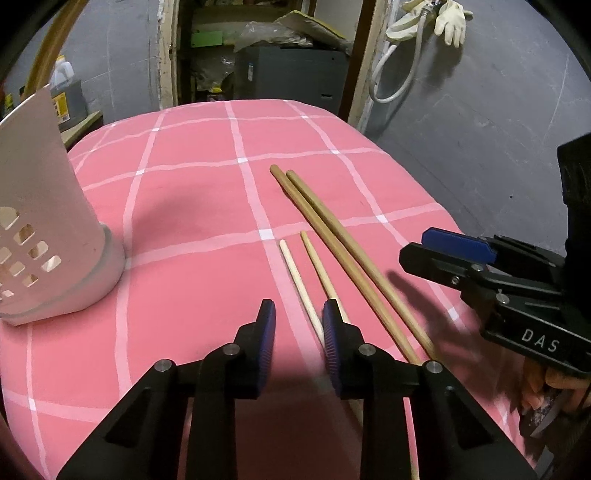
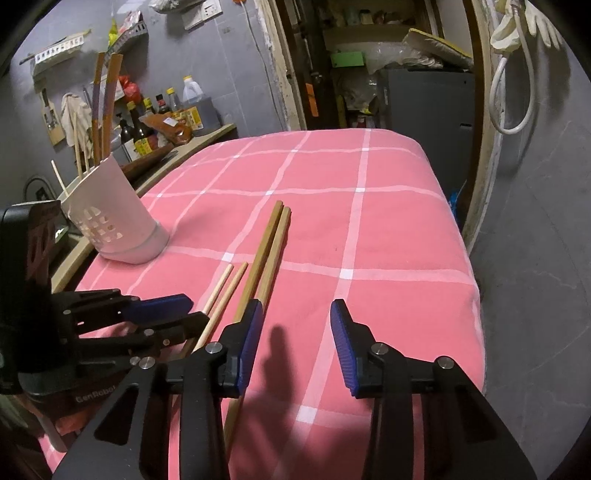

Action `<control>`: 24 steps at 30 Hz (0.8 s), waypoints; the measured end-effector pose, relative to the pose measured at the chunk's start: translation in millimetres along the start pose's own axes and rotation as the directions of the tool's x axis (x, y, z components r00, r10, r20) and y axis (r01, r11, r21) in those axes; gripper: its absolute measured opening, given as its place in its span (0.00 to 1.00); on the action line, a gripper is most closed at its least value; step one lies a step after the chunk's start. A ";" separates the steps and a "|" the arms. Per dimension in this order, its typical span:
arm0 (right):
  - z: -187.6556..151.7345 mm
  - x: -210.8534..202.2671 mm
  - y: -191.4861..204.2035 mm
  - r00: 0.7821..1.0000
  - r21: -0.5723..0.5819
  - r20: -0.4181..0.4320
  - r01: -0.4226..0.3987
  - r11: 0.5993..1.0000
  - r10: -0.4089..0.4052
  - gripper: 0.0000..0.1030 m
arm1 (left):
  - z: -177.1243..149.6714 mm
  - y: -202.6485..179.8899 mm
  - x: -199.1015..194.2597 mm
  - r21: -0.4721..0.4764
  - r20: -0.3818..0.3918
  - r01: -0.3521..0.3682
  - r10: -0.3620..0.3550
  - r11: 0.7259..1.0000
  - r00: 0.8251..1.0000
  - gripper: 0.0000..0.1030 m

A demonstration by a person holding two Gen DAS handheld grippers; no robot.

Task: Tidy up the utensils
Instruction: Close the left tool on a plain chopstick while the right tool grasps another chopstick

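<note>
Two long brown chopsticks (image 1: pixel 332 236) (image 2: pixel 271 240) lie side by side on the pink checked cloth (image 1: pixel 184 192) (image 2: pixel 388 236). Left of them lie a short pale chopstick (image 1: pixel 295 277) (image 2: pixel 219 288) and a short tan one (image 1: pixel 317 262) (image 2: pixel 236 280). A white perforated holder (image 1: pixel 55 221) (image 2: pixel 110 221) stands at the left with several sticks in it. My left gripper (image 1: pixel 299 325) (image 2: pixel 166 317) hovers open over the short pair's near ends, the pale stick just inside its right pad. My right gripper (image 2: pixel 295 321) (image 1: pixel 443 254) is open, the long pair passing under its left finger.
The table's right edge drops to a grey floor (image 2: pixel 535 295). Bottles (image 2: pixel 147 125) crowd a counter behind the holder. A hose and gloves (image 1: pixel 448 18) hang on the far wall beside a doorway with shelves. A person's hand (image 1: pixel 554 387) holds the right gripper.
</note>
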State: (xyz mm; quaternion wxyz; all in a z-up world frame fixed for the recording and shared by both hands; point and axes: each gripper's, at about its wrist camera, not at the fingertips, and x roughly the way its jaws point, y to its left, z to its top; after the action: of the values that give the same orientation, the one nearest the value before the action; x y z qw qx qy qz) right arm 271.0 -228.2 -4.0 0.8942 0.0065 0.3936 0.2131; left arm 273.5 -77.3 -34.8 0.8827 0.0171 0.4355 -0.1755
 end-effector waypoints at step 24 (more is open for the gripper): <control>38.6 64.2 14.1 0.986 -0.053 -0.165 0.009 0.999 -0.018 0.16 | 5.6 14.9 1.0 -0.014 -0.012 -0.016 0.016 1.000 1.000 0.05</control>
State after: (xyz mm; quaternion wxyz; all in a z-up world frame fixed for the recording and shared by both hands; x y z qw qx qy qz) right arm 331.5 -184.6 -19.8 0.8598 -0.0373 0.4607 0.2172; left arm 283.2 -64.7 -33.9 0.8816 0.0155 0.4418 -0.1654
